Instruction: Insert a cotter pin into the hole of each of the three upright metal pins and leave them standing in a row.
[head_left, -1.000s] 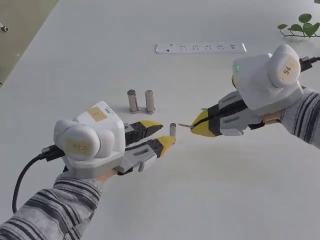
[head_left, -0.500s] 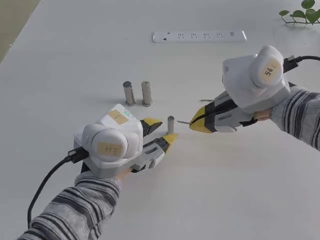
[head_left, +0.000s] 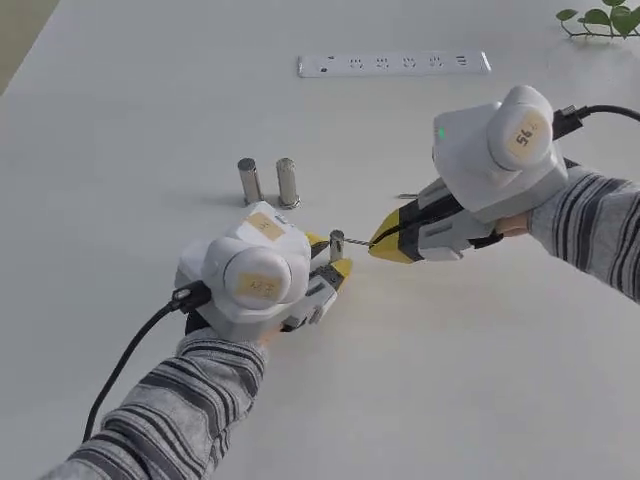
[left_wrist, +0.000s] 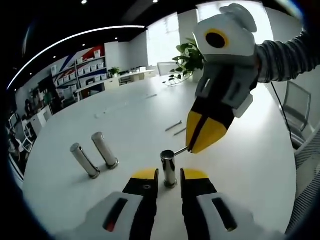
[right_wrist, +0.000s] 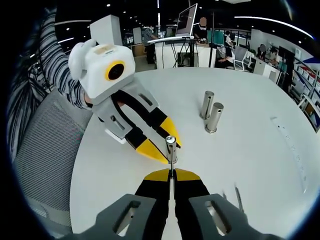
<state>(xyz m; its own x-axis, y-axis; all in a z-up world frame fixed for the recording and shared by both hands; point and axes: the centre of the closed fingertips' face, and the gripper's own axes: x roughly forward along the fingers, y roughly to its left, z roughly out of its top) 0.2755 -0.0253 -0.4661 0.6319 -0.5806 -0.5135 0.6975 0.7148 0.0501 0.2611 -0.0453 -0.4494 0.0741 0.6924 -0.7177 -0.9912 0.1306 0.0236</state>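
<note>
A short metal pin stands upright between the jaws of my left gripper, which is shut on its lower part; the left gripper view has the same pin between the yellow tips. My right gripper comes in from the right, shut on a thin cotter pin. The cotter pin lies level, its free end touching the metal pin's top near the hole. Whether it has entered the hole I cannot tell. Two more metal pins stand side by side behind the left gripper.
A white power strip lies at the far side of the white table. A loose cotter pin lies behind the right gripper. Plant leaves reach in at the far right corner. A black cable trails from the left gripper.
The right gripper has carried the cotter pin left until its end meets the metal pin's top. The left gripper has kept hold of that pin. The head camera has shifted.
</note>
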